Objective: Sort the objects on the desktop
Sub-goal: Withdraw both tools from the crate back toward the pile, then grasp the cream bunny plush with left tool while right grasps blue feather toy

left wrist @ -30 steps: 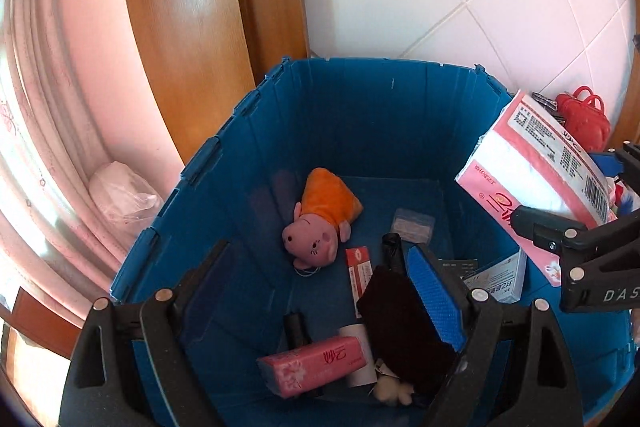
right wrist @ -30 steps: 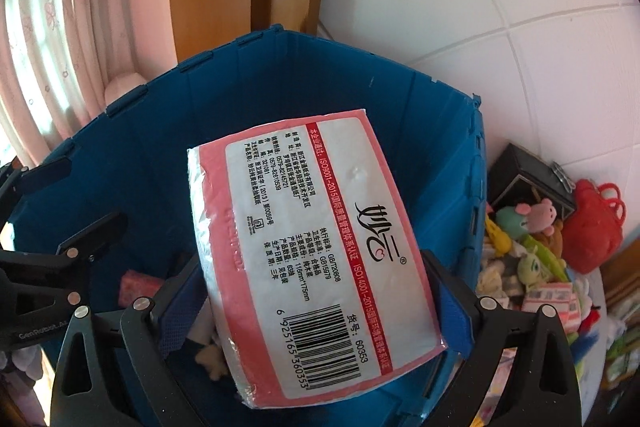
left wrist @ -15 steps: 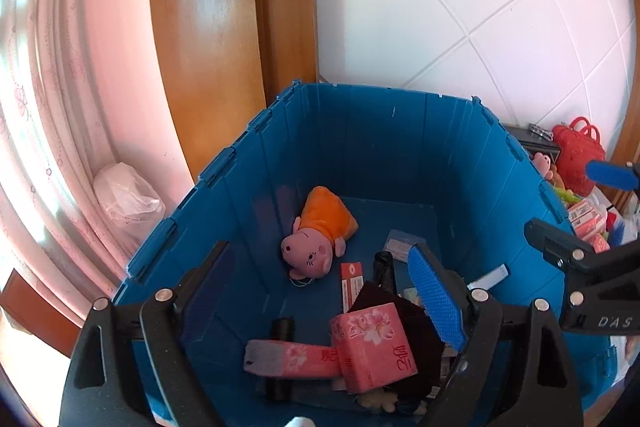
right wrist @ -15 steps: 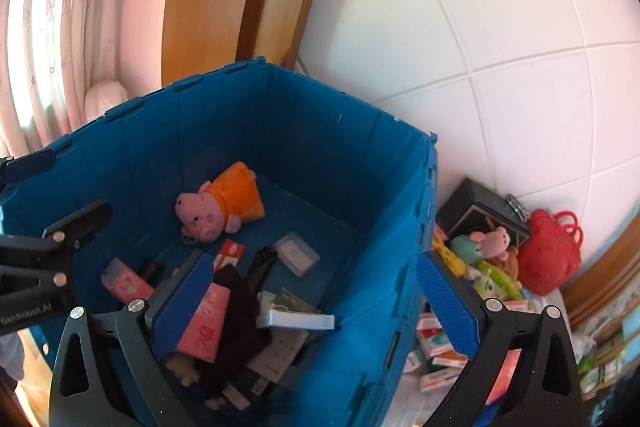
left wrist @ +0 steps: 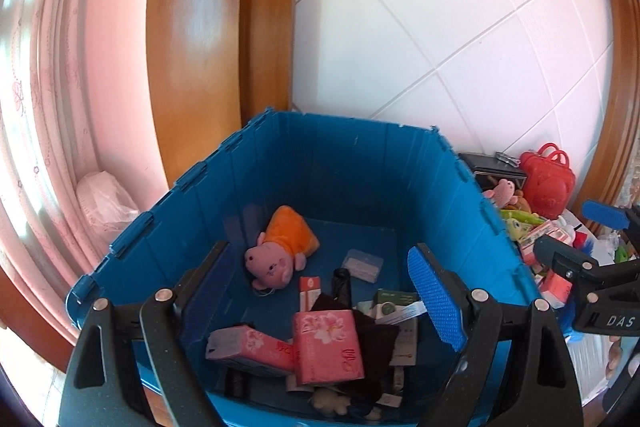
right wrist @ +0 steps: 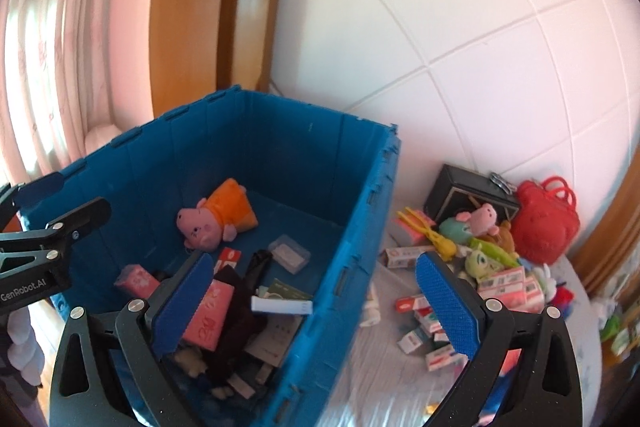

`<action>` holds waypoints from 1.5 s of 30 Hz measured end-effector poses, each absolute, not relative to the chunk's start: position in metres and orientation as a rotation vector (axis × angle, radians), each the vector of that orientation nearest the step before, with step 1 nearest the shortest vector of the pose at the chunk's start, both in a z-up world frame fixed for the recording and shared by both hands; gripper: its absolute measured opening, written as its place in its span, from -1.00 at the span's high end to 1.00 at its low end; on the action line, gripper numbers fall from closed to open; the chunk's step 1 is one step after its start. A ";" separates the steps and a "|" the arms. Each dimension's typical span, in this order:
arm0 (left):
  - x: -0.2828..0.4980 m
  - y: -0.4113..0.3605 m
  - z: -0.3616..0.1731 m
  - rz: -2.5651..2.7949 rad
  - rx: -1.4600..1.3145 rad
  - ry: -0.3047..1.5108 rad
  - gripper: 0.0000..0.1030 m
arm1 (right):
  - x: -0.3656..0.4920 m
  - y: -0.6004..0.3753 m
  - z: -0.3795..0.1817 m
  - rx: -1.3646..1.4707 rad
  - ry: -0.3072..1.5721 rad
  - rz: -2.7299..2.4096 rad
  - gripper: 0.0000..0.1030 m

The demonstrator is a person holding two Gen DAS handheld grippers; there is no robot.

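Tissue pack (left wrist: 328, 346) pink w/ flower print, lying in blue bin (left wrist: 352, 163).

"GenRobot.AI" on left gripper (right wrist: 40, 247)

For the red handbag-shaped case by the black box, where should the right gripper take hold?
Probably the twin loop handles on top of the red case, approached from above: they stand clear, while the rounded body leans against the black box with toys crowding its front.

Blue crate (left wrist: 360, 163), pink pig plush (left wrist: 276, 255) in orange, floral pink packet (left wrist: 326, 345)
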State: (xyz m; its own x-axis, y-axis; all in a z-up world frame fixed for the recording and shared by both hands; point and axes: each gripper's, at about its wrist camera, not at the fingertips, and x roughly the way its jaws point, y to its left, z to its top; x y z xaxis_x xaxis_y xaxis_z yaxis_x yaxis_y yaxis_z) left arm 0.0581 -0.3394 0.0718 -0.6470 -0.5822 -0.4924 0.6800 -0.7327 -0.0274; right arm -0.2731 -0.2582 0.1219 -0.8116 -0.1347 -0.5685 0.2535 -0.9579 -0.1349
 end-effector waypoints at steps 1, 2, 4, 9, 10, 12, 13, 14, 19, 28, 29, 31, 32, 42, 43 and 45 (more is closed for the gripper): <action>0.054 -0.332 0.073 -2.345 0.597 0.263 -0.73 | -0.268 -0.245 0.123 0.851 0.272 -2.808 -0.99; 0.051 -0.326 0.074 -2.358 0.594 0.254 -0.73 | -0.264 -0.229 0.124 0.850 0.238 -2.831 -0.99; 0.041 -0.308 0.076 -2.393 0.584 0.235 -0.73 | -0.254 -0.193 0.123 0.858 0.176 -2.886 -0.99; 0.005 -0.254 0.077 -2.478 0.588 0.174 -0.73 | -0.236 -0.100 0.114 0.912 0.043 -3.025 -1.00; -0.006 -0.240 0.077 -2.497 0.595 0.164 -0.73 | -0.233 -0.080 0.110 0.933 0.015 -3.047 -1.00; -0.026 -0.216 0.074 -2.528 0.603 0.156 -0.73 | -0.228 -0.039 0.100 0.982 -0.042 -3.088 -1.00; -0.040 -0.199 0.071 -2.546 0.613 0.150 -0.73 | -0.226 -0.019 0.094 1.002 -0.067 -3.102 -1.00; -0.049 -0.189 0.069 -2.556 0.619 0.146 -0.73 | -0.224 0.002 0.088 1.028 -0.091 -3.112 -1.00; -0.119 -0.124 0.032 -2.598 0.728 0.148 -0.73 | -0.219 0.102 0.052 1.170 -0.141 -3.124 -1.00; -0.220 -0.060 -0.117 -2.447 1.179 0.272 -0.72 | -0.213 0.225 -0.045 1.491 -0.240 -2.936 -1.00; -0.226 -0.056 -0.134 -2.420 1.230 0.282 -0.72 | -0.213 0.233 -0.056 1.525 -0.243 -2.909 -1.00; -0.233 -0.049 -0.159 -2.392 1.304 0.292 -0.72 | -0.212 0.244 -0.077 1.586 -0.263 -2.875 -1.00; -0.236 -0.046 -0.169 -2.383 1.336 0.294 -0.72 | -0.211 0.249 -0.087 1.614 -0.283 -2.859 -1.00; -0.255 -0.040 -0.250 -2.347 1.507 0.341 -0.49 | -0.204 0.265 -0.128 1.688 -0.335 -2.801 -1.00; -0.255 -0.044 -0.254 -2.353 1.505 0.378 -0.40 | -0.204 0.263 -0.130 1.688 -0.354 -2.785 -1.00; -0.257 -0.050 -0.261 -2.345 1.527 0.424 0.14 | -0.204 0.258 -0.131 1.682 -0.375 -2.766 -1.00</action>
